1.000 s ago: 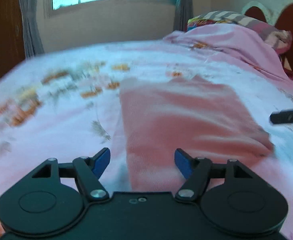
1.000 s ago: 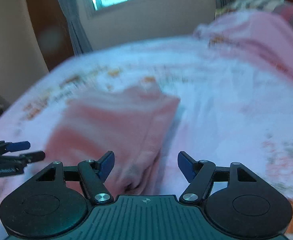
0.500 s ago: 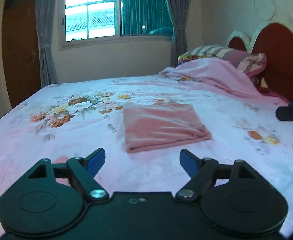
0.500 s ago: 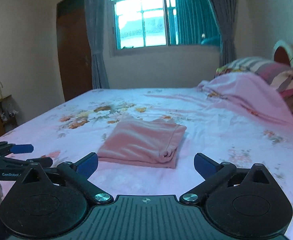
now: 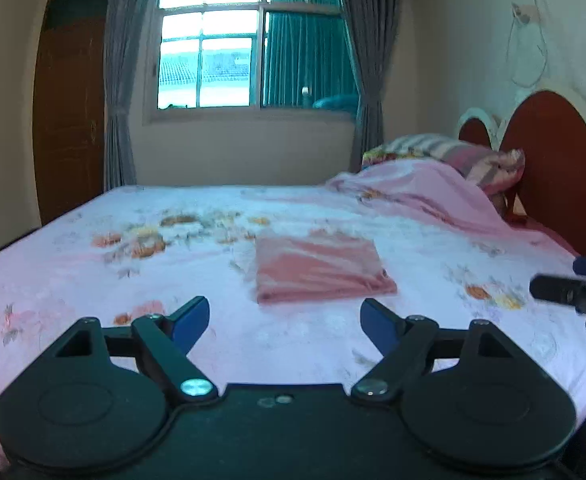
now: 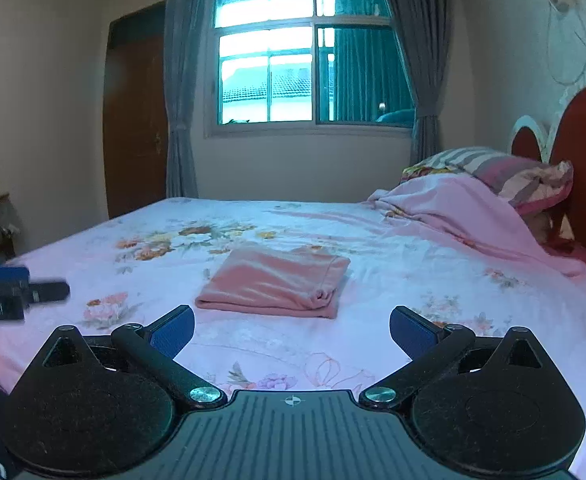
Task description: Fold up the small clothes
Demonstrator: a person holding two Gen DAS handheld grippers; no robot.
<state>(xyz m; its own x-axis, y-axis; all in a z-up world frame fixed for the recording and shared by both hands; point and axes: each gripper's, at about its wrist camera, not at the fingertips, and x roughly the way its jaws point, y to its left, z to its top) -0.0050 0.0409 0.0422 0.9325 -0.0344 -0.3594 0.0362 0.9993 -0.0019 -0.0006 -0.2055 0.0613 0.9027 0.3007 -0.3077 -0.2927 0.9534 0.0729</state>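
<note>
2 grippers — left gripper (image 5: 283, 320), right gripper (image 6: 291, 326) — jaws apart, empty; careless regrasping could unfold the pink garment (image 6: 277, 282) mid-bed (image 6: 413, 280).

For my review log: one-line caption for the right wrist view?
Open right gripper facing a folded pink cloth on the floral bedsheet.

We held our left gripper (image 5: 284, 322) level and low with its jaws spread wide, gripping nothing, and our right gripper (image 6: 291, 330) beside it at like height, its blue pads (image 6: 171, 332) likewise parted and bare
</note>
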